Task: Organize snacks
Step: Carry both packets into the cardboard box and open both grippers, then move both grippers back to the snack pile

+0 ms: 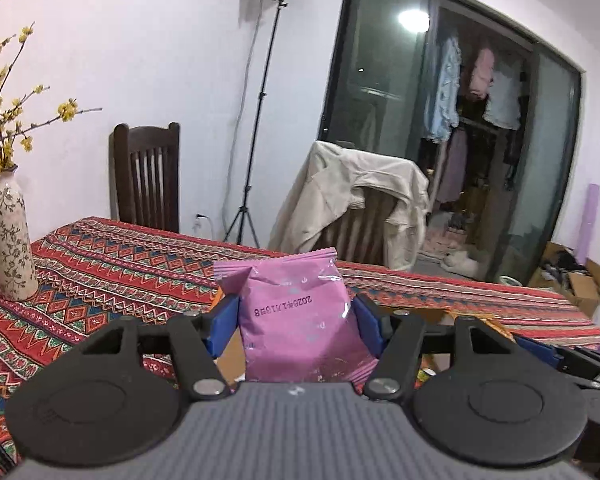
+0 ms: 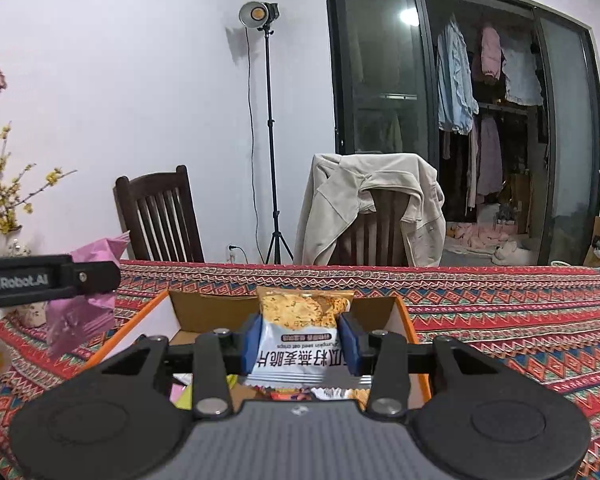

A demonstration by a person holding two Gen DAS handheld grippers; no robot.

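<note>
My left gripper [image 1: 296, 312] is shut on a pink snack packet [image 1: 296, 320], held upright above the patterned table, its blue pads pressing on both sides. The right wrist view shows that same pink snack packet [image 2: 84, 312] and the left gripper's black arm [image 2: 48, 280] at the far left. My right gripper [image 2: 299, 336] is shut on a white oat-crisp packet [image 2: 300, 332] printed with golden crisps, held over an open cardboard box [image 2: 204, 308] with an orange rim. Several more snack packets [image 2: 292, 394] lie inside the box below the fingers.
The table carries a red patterned cloth [image 2: 500, 320]. A floral vase [image 1: 8, 236] with yellow blossom twigs stands at its left end. Behind the table are a dark wooden chair [image 2: 160, 220], a chair draped with a beige jacket [image 2: 372, 204] and a light stand [image 2: 270, 128].
</note>
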